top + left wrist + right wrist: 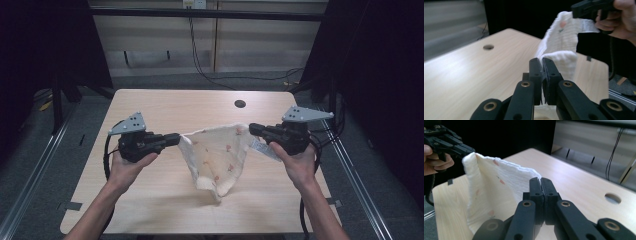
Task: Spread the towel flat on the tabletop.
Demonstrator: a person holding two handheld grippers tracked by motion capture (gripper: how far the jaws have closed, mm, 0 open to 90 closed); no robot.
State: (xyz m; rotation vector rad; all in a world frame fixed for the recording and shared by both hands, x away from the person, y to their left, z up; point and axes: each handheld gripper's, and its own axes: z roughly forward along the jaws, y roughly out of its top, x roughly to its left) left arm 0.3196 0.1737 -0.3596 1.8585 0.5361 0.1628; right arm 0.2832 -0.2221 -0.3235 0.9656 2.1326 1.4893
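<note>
cloth [218,152]: cream, small orange-pink print | table [150,107]: pale wood grain | jaws: black

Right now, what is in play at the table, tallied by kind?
Cloth, white with small orange print, held up by two corners: 1
Handheld grippers, left gripper and right gripper, each shut on a cloth corner: 2
Wooden table: 1
Total: 4

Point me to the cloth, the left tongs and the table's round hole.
cloth [216,156], high view, middle of the hanging printed panel.
left tongs [176,139], high view, jaw tips pinching the cloth's corner.
round hole [240,104], high view, centre of the dark opening in the tabletop.
</note>
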